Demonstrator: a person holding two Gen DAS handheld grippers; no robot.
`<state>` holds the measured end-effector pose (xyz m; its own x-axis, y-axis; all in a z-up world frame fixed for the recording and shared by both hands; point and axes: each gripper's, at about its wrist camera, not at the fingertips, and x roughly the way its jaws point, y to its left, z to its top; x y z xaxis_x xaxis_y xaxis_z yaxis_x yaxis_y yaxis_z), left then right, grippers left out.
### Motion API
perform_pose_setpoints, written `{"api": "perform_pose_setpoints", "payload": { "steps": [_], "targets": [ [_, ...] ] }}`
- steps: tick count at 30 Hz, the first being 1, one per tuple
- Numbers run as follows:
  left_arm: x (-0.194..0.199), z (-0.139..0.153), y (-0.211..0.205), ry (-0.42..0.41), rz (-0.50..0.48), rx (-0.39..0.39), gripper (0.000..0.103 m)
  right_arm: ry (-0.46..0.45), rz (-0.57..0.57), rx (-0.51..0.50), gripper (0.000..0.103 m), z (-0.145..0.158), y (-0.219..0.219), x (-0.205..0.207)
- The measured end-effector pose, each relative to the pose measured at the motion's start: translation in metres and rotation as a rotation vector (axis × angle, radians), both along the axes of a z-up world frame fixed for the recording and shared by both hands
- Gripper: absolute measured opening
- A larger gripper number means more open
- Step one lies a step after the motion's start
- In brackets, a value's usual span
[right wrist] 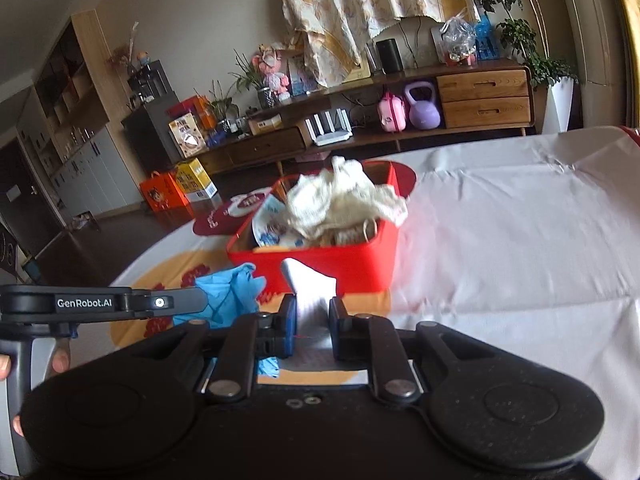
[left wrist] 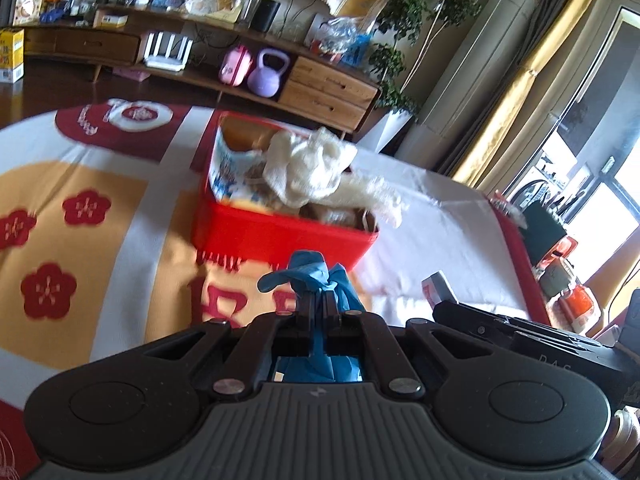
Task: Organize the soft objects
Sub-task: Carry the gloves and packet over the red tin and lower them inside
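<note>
Left gripper (left wrist: 318,304) clenches a blue glove (left wrist: 308,276), right gripper (right wrist: 313,312) a white packet (right wrist: 310,286); either may snag the overfilled red box (right wrist: 360,268) and spill its cloth (right wrist: 344,200).

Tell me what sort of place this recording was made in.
Most likely a home living room. A long wooden sideboard along the wall holds houseplants, a router and a purple kettlebell, a patterned cloth hangs above it, and the work surface is a table under a printed tablecloth.
</note>
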<state>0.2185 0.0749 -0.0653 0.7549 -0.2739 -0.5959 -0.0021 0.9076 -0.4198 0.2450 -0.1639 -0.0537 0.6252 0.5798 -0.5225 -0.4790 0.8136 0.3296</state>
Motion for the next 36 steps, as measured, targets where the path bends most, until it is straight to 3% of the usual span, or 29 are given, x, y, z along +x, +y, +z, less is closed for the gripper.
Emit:
{"api": "perform_pose_setpoints", "payload": {
  "steps": [8, 15, 28, 36],
  "targets": [
    [0.037, 0.046, 0.000, -0.106, -0.012, 0.099, 0.003, -0.050, -0.004, -0.015, 0.016, 0.036, 0.020, 0.040],
    [0.078, 0.062, 0.001, -0.148, -0.012, 0.190, 0.003, -0.073, -0.012, -0.041, 0.016, 0.046, 0.040, 0.082],
    [0.146, 0.021, 0.008, -0.053, -0.018, 0.265, 0.003, -0.012, -0.013, -0.075, 0.016, 0.015, 0.072, 0.149],
    [0.168, -0.010, 0.005, 0.003, -0.033, 0.302, 0.003, 0.045, -0.027, -0.071, 0.016, -0.013, 0.076, 0.168]
  ]
}}
